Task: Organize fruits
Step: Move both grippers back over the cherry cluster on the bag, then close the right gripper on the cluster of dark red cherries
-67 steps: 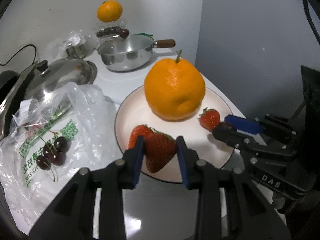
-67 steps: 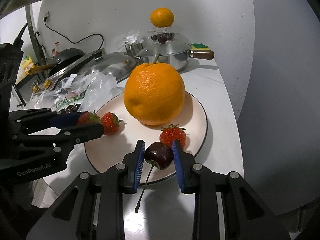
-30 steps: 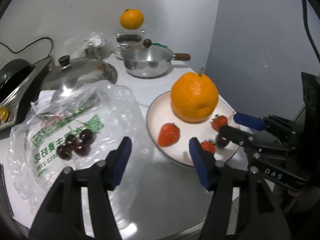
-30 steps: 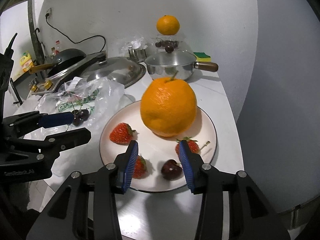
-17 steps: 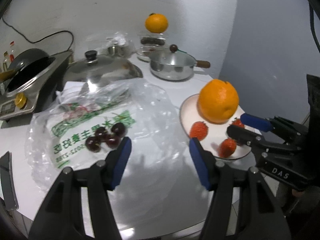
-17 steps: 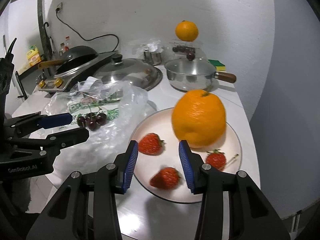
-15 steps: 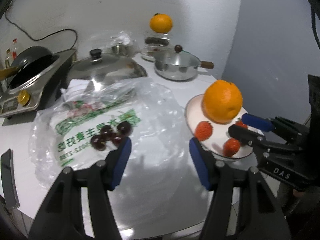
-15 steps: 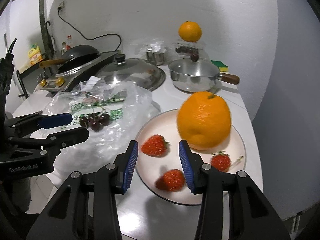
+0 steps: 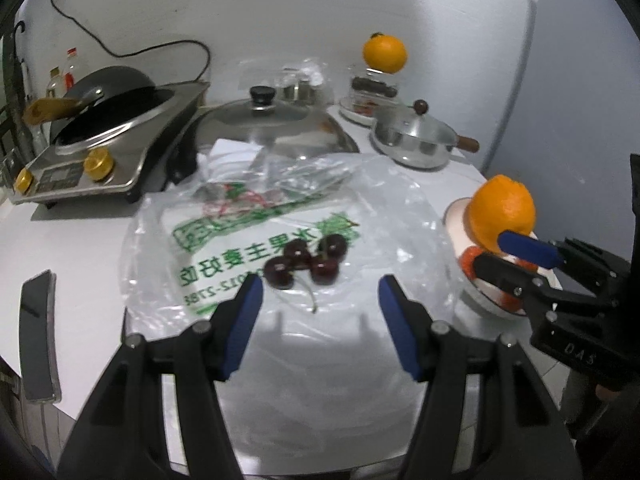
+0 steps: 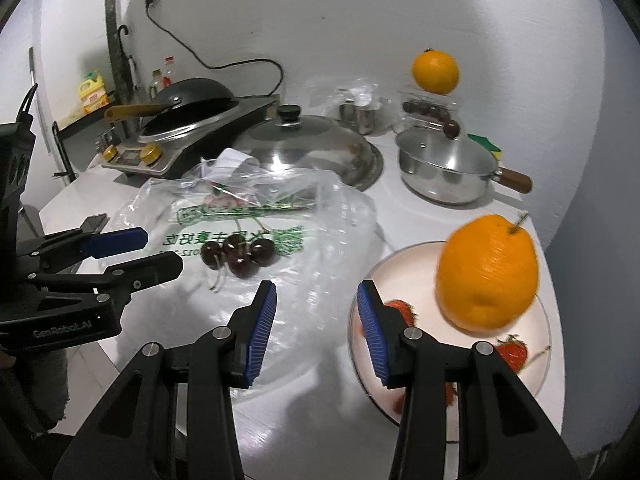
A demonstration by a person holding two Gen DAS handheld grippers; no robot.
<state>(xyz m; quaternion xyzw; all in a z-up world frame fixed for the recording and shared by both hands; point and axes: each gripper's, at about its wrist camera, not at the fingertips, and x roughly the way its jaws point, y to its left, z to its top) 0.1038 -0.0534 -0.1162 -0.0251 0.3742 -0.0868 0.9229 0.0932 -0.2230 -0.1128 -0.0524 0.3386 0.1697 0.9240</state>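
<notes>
Several dark cherries (image 9: 306, 261) lie on a clear plastic bag (image 9: 256, 216) with green print; they also show in the right wrist view (image 10: 238, 256). My left gripper (image 9: 320, 300) is open and empty just in front of them. A white plate (image 10: 404, 264) at the right holds a big orange (image 10: 486, 272) and strawberries (image 10: 510, 352). My right gripper (image 10: 316, 320) is open and empty between the bag (image 10: 320, 216) and the plate. In the left wrist view the orange (image 9: 502, 210) stands at the right edge.
A steel saucepan (image 10: 444, 168), a large pan lid (image 10: 312, 144) and a stove with a black wok (image 10: 188, 108) stand behind. A second orange (image 10: 435, 71) sits on a clear box of cherries at the back. A phone (image 9: 38, 328) lies at the left table edge.
Both grippers let go of their fruit on the plate, opened, and swung left from the plate to the bag. The cherries now lie in front of the left gripper.
</notes>
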